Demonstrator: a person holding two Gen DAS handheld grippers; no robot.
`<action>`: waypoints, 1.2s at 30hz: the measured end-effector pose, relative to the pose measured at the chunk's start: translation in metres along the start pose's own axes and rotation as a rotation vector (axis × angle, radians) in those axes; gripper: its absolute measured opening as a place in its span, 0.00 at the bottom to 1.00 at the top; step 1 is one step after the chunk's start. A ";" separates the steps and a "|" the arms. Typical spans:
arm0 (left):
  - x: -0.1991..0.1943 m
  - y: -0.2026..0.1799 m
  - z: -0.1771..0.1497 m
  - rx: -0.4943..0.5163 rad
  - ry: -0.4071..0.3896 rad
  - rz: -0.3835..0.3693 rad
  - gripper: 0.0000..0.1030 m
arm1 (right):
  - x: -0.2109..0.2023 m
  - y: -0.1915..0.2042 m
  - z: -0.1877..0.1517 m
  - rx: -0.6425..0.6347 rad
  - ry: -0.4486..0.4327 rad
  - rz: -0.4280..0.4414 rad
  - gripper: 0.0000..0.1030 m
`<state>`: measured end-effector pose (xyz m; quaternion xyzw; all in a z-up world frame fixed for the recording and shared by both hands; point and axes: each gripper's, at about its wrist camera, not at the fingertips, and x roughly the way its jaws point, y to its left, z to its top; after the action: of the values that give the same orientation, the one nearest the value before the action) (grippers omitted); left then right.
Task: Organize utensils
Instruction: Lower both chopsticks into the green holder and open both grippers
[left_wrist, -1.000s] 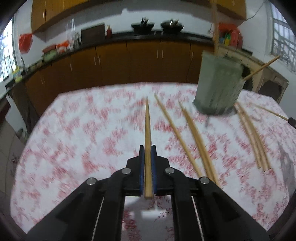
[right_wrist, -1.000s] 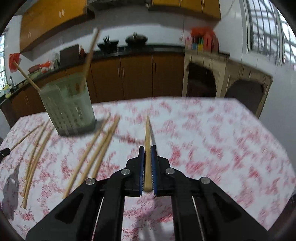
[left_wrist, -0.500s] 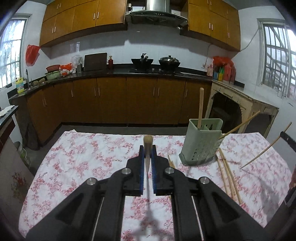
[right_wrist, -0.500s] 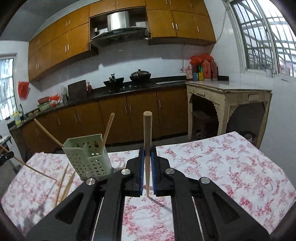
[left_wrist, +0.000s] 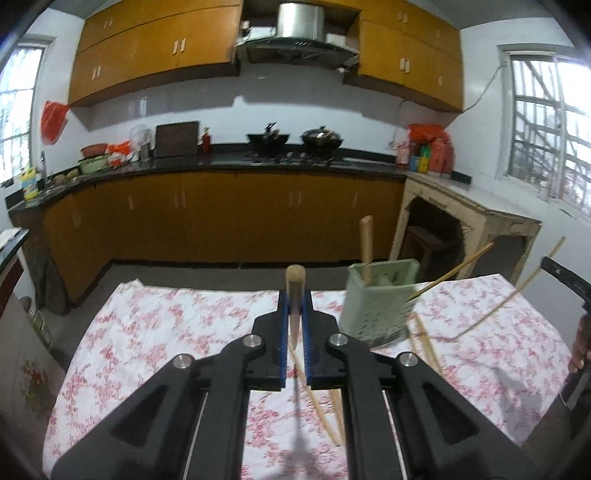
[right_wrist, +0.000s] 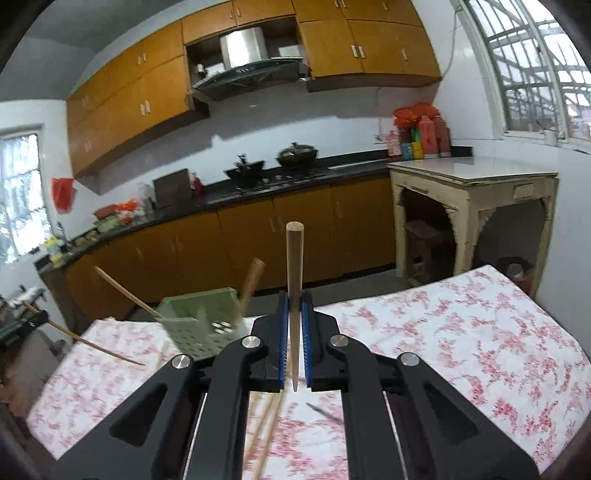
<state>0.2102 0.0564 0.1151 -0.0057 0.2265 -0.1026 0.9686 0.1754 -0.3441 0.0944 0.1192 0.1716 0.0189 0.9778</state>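
Note:
My left gripper (left_wrist: 294, 314) is shut on a wooden chopstick (left_wrist: 295, 291), thick end pointing away, held above the table. My right gripper (right_wrist: 294, 317) is shut on another wooden chopstick (right_wrist: 294, 277), held upright above the table. A green perforated utensil holder (left_wrist: 376, 299) stands on the flowered tablecloth to the right of my left gripper, with two chopsticks in it; in the right wrist view the holder (right_wrist: 199, 325) is to the left. Loose chopsticks (left_wrist: 424, 343) lie on the cloth by the holder. The right gripper's chopstick (left_wrist: 517, 291) shows at the left view's right.
The table with the red-flowered cloth (right_wrist: 461, 332) fills the foreground. Behind it are brown kitchen cabinets (left_wrist: 221, 218), a stove with pots (left_wrist: 291, 140) and a pale side table (right_wrist: 472, 192) at the right.
Both grippers have lifted their chopsticks off the cloth and tilted up, so the views now look across the kitchen instead of down at the table.

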 end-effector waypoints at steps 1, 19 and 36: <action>-0.004 -0.004 0.004 0.006 -0.006 -0.015 0.08 | -0.004 0.003 0.007 0.002 -0.003 0.027 0.07; -0.020 -0.086 0.094 -0.021 -0.214 -0.153 0.08 | 0.009 0.058 0.055 -0.041 -0.112 0.157 0.07; 0.079 -0.093 0.096 -0.071 -0.232 -0.003 0.08 | 0.083 0.064 0.036 -0.033 0.001 0.152 0.07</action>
<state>0.3036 -0.0544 0.1719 -0.0524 0.1165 -0.0946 0.9873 0.2663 -0.2837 0.1153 0.1157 0.1623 0.0960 0.9752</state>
